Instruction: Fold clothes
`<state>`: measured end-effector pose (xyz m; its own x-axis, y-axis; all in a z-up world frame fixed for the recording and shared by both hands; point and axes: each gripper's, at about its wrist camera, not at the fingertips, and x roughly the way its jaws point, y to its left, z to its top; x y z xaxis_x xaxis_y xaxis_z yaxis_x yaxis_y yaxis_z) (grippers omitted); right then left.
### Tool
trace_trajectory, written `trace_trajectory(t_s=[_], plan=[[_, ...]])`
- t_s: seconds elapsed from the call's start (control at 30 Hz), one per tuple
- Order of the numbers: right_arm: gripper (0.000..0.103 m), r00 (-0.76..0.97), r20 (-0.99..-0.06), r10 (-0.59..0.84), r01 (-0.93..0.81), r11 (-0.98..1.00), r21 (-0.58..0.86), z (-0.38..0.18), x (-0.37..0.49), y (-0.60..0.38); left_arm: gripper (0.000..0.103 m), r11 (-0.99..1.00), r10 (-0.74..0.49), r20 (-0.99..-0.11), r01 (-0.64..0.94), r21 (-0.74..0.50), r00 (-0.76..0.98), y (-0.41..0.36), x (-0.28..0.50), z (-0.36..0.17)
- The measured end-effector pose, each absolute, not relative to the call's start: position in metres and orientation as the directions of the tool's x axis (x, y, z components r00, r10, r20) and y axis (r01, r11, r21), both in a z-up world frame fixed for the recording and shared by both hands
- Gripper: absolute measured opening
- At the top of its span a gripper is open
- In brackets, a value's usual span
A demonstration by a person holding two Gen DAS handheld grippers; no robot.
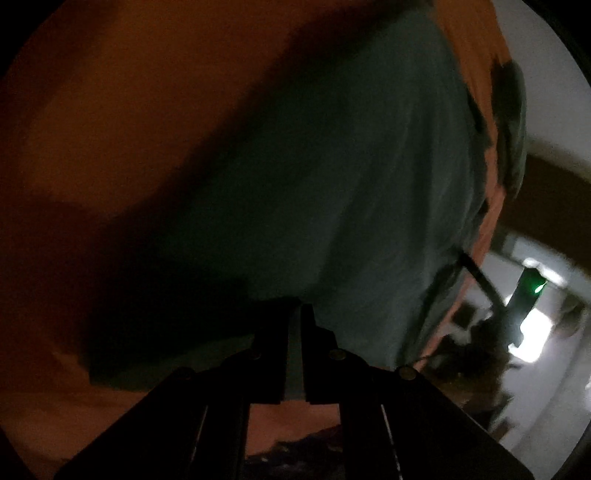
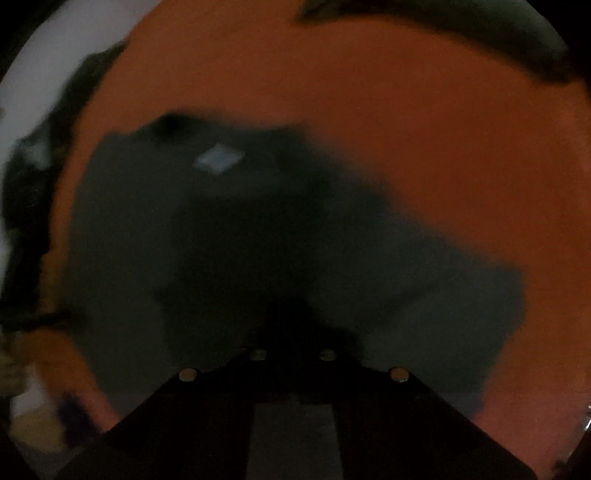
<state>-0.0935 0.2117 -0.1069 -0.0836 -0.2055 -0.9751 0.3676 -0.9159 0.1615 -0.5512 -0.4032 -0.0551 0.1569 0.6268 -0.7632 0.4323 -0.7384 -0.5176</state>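
Note:
A dark teal garment [image 1: 332, 177] lies spread on an orange surface [image 1: 110, 110]. In the left wrist view my left gripper [image 1: 294, 325] is shut on the garment's near edge, and a thin strip of cloth shows between its fingers. The right wrist view shows the same garment [image 2: 147, 240] looking grey-green, with a white label [image 2: 219, 158] near its far edge. My right gripper [image 2: 291, 332] sits low over the cloth. Its fingers meet in deep shadow with no gap, apparently pinching the fabric. Both views are dim and blurred.
The orange surface [image 2: 443, 129] reaches well beyond the garment. Another dark cloth [image 2: 461, 33] lies at its far edge. To the right in the left wrist view are a pale wall, a dark stand with a green light [image 1: 532, 288] and clutter.

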Motion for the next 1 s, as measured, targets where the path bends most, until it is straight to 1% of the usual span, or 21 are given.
trace_trajectory(t_s=[0.07,0.1,0.17,0.2,0.23,0.27,0.3,0.33,0.37,0.4,0.43,0.5,0.6,0.67,0.7,0.73,0.8,0.83,0.93,1.0], plan=[[0.003,-0.102,-0.964,-0.247,0.359,-0.912,0.196,-0.093,-0.088,0.221,0.007,-0.73,0.636,-0.759,0.426,-0.534,0.139,-0.404,-0.557,-0.042],[0.003,-0.083,-0.953,-0.29,0.365,-0.899,0.242,-0.089,-0.08,0.221,0.007,-0.727,0.646,-0.753,0.403,-0.556,0.126,-0.4,-0.563,-0.031],[0.003,0.008,-0.926,-0.378,0.394,-0.849,0.351,-0.094,-0.055,0.219,0.008,-0.733,0.65,-0.753,0.345,-0.586,0.104,-0.386,-0.582,-0.017],[0.005,0.077,-0.906,-0.417,0.405,-0.817,0.411,-0.101,-0.041,0.216,0.013,-0.739,0.648,-0.755,0.32,-0.593,0.097,-0.377,-0.591,-0.015],[0.006,0.162,-0.885,-0.435,0.409,-0.787,0.462,-0.115,-0.027,0.21,0.032,-0.742,0.647,-0.757,0.311,-0.594,0.096,-0.365,-0.595,-0.02],[0.006,0.218,-0.878,-0.425,0.414,-0.775,0.478,-0.129,-0.019,0.204,0.046,-0.745,0.645,-0.758,0.301,-0.595,0.095,-0.353,-0.599,-0.025],[0.006,0.261,-0.876,-0.406,0.42,-0.769,0.482,-0.144,-0.012,0.2,0.047,-0.748,0.643,-0.76,0.292,-0.596,0.094,-0.341,-0.604,-0.03],[0.005,0.274,-0.866,-0.418,0.401,-0.769,0.498,-0.155,-0.012,0.203,0.047,-0.751,0.641,-0.762,0.283,-0.597,0.094,-0.328,-0.608,-0.035],[0.0,0.273,-0.839,-0.471,0.333,-0.772,0.542,-0.162,-0.017,0.215,0.047,-0.754,0.639,-0.763,0.274,-0.598,0.093,-0.316,-0.612,-0.041],[0.0,0.264,-0.804,-0.533,0.248,-0.768,0.591,-0.168,-0.023,0.231,0.047,-0.756,0.637,-0.765,0.264,-0.598,0.092,-0.304,-0.617,-0.046],[0.0,0.228,-0.787,-0.574,0.19,-0.766,0.614,-0.169,-0.032,0.245,0.047,-0.759,0.636,-0.767,0.255,-0.599,0.091,-0.292,-0.621,-0.051],[0.0,0.103,-0.803,-0.587,0.151,-0.789,0.596,-0.16,-0.05,0.272,0.047,-0.794,0.59,-0.803,0.242,-0.557,0.086,-0.282,-0.627,-0.057],[0.0,-0.098,-0.844,-0.528,0.101,-0.849,0.519,-0.143,-0.086,0.296,0.047,-0.79,0.587,-0.807,0.27,-0.551,0.068,-0.279,-0.637,-0.058],[0.0,-0.191,-0.876,-0.443,0.054,-0.896,0.441,-0.129,-0.101,0.328,0.047,-0.764,0.612,-0.79,0.287,-0.578,0.037,-0.281,-0.641,-0.051],[0.002,-0.232,-0.893,-0.386,0.029,-0.92,0.39,-0.121,-0.111,0.341,0.047,-0.753,0.622,-0.783,0.285,-0.593,0.015,-0.282,-0.643,-0.045],[0.004,-0.258,-0.898,-0.357,0.02,-0.931,0.364,-0.114,-0.115,0.331,0.047,-0.763,0.608,-0.794,0.269,-0.587,-0.005,-0.285,-0.644,-0.036],[0.004,-0.292,-0.858,-0.422,0.061,-0.904,0.424,-0.095,-0.109,0.315,0.047,-0.806,0.535,-0.845,0.287,-0.518,-0.021,-0.293,-0.64,-0.022],[0.004,-0.265,-0.838,-0.477,0.111,-0.879,0.465,-0.092,-0.105,0.305,0.047,-0.815,0.509,-0.86,0.307,-0.492,-0.031,-0.298,-0.638,-0.017],[0.005,-0.109,-0.767,-0.633,0.273,-0.761,0.589,-0.09,-0.09,0.269,0.047,-0.803,0.531,-0.847,0.311,-0.508,-0.012,-0.304,-0.638,-0.023],[0.006,-0.073,-0.776,-0.627,0.303,-0.755,0.581,-0.101,-0.095,0.248,0.047,-0.798,0.531,-0.848,0.341,-0.497,0.006,-0.309,-0.635,-0.033]])
